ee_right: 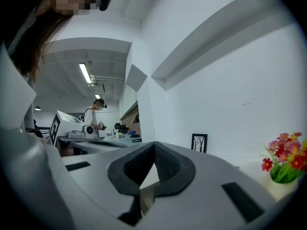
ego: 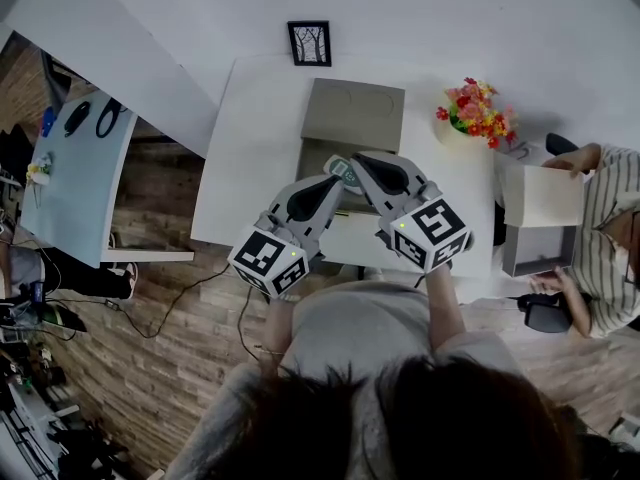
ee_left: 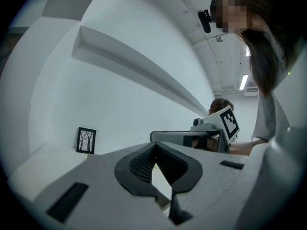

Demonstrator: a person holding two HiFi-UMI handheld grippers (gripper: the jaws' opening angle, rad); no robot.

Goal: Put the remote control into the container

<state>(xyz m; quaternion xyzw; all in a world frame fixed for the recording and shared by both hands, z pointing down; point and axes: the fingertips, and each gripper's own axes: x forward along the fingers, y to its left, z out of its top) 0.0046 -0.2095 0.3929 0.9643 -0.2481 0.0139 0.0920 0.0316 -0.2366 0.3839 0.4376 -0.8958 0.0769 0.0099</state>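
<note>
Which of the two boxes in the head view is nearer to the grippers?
The brown box with its lid open, on the white table; the grey-white box sits far right, beside a person in stripes.

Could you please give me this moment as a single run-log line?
left claw: shut, empty | right claw: shut, empty | remote control: by claw tips, not gripped | container: lid open

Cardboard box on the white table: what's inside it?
Part of a remote control shows in the cardboard box. The left claw and right claw, both shut, hang over it and cover the rest of the inside.
</note>
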